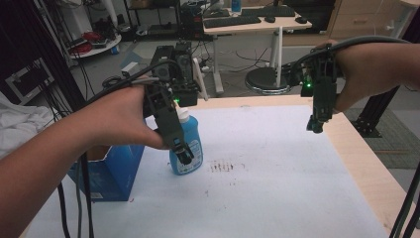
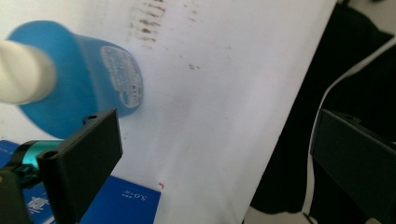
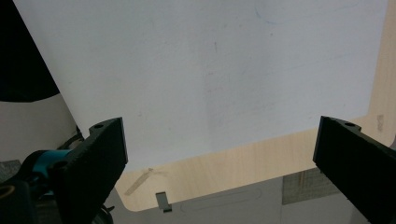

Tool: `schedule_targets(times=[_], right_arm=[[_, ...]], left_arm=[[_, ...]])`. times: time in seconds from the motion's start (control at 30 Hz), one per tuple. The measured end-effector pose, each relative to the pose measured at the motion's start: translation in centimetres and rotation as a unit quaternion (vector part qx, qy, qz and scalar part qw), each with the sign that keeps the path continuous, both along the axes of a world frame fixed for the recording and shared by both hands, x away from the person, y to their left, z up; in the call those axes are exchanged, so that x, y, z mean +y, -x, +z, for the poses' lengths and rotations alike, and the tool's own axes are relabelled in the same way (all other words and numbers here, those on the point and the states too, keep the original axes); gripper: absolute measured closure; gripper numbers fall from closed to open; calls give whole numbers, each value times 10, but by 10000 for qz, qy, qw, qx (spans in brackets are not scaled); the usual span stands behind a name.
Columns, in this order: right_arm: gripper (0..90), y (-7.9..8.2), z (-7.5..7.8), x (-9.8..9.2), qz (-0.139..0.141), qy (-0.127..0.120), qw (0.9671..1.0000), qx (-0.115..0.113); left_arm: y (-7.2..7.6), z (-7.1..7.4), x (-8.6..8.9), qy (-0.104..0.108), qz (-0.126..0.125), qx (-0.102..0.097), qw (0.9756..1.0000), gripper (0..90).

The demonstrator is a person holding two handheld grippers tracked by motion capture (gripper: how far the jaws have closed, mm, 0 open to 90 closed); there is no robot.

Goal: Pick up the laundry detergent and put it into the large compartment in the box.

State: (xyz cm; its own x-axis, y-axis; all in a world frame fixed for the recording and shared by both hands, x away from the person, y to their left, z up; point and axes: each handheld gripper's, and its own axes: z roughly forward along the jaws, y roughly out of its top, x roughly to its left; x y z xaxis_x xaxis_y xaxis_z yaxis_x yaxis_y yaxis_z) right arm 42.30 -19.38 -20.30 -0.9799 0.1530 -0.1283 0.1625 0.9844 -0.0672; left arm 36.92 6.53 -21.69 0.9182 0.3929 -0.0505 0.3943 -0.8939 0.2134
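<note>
A blue dish-soap bottle with a white cap stands upright on the white sheet, left of centre. My left gripper points down just in front of the bottle, close to its body. In the left gripper view the bottle lies beyond the left jaw rather than between the jaws, and the left gripper is open with only the sheet in its gap. My right gripper hangs in the air over the sheet's far right edge. It is open and empty.
A blue carton stands at the table's left, right beside the bottle. Dark smudges mark the sheet just right of the bottle. Bare wooden table runs along the right side. Desks, cables and a stool base lie beyond the far edge.
</note>
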Motion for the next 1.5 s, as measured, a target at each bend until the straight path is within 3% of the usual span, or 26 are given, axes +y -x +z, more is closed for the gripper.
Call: schedule_targets(times=[0.03, 0.1, 0.17, 0.43, 0.63, 0.83, 1.33, 1.5], right_arm=[[19, 0, 0, 0, -4, 8, 10000, -1], [19, -1, 0, 1, 47, 12, 10000, -1], [19, -2, -1, 1, 55, 20, 10000, 6], [19, -4, -2, 5, 61, 31, 10000, 23], [19, -6, -4, 8, 47, 34, 10000, 56], [19, -9, -7, 9, 42, 128, 9999, 65], [20, -10, -11, 15, 33, 189, 9998, 103], [19, -10, -11, 19, 122, 229, 9996, 92]], left_arm=[[-5, 2, 4, 79, 164, -18, 9998, 21], [-9, 4, 6, 58, 230, -109, 9997, 21], [-15, 3, 7, 74, 300, -63, 9995, 21], [-37, 5, 7, -53, 437, -22, 9990, 21], [-65, -5, 11, -71, 745, 61, 9972, 21], [-85, -16, 14, -93, 844, 168, 9962, 21], [-104, -38, 8, -284, 948, 406, 9943, 21], [-108, -49, 8, -244, 1063, 447, 9930, 21]])
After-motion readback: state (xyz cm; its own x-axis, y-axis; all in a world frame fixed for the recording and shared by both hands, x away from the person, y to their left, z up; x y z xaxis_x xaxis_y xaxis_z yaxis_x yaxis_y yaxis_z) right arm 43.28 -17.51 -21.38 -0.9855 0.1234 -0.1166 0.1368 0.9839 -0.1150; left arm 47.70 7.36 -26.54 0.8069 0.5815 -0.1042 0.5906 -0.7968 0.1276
